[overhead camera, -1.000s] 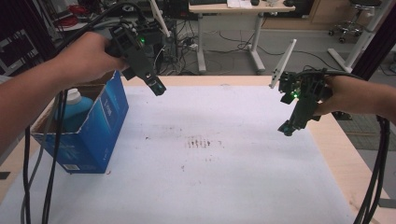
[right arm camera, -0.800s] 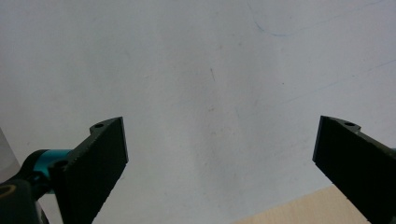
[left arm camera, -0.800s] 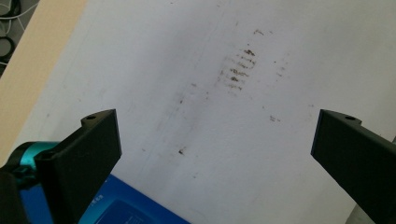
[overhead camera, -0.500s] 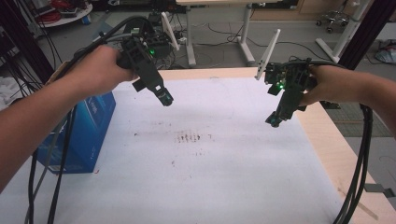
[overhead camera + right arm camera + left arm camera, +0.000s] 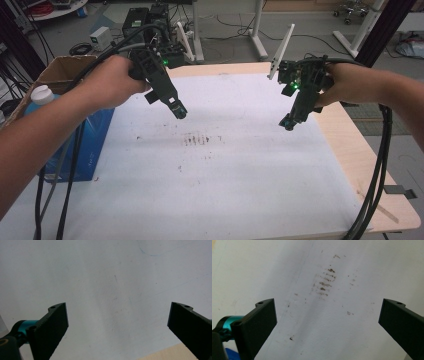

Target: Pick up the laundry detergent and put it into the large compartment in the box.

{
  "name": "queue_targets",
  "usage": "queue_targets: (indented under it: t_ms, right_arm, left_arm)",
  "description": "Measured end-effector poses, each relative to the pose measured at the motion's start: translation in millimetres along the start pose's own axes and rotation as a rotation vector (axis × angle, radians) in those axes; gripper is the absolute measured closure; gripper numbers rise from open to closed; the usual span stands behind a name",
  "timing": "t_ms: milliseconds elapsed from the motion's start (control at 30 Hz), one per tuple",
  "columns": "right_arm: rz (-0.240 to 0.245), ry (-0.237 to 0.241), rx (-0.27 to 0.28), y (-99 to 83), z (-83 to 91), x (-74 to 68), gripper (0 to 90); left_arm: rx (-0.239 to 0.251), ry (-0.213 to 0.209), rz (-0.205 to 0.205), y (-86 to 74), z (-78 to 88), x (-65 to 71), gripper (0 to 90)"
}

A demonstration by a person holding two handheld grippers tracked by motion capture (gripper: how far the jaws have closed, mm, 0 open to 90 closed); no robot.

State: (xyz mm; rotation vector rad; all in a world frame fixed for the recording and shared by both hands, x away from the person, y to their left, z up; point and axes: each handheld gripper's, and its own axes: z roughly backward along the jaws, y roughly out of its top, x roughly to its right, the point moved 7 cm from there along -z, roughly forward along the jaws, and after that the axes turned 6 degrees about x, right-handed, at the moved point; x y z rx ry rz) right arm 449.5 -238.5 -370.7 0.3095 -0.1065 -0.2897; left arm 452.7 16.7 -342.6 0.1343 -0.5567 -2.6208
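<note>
The left gripper (image 5: 179,111) hovers above the white sheet-covered table (image 5: 240,175), up and left of the brown smudge marks (image 5: 200,140), jaws spread wide and empty. The right gripper (image 5: 288,122) hovers well right of those marks, likewise released. A blue cardboard box (image 5: 92,145) stands far left of the marks.

A box (image 5: 75,145) holding a bottle (image 5: 42,95) stands at the table's (image 5: 360,155) left edge, stains (image 5: 197,140) mid-table
</note>
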Motion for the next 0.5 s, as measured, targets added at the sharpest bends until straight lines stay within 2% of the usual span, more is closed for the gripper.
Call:
queue_targets:
  t_ms: [267,500]
  right_arm:
    - [0.0,-0.002,0.007,-1.0,-0.3,0.6,2.3]
    - [-0.01,0.001,0.018,-3.3,-3.3,-3.5,2.3]
  left_arm:
    - [0.012,0.002,-0.001,1.4,-0.4,-0.1,1.6]
    - [0.027,0.0,0.015,-1.0,-3.4,-1.3,1.6]
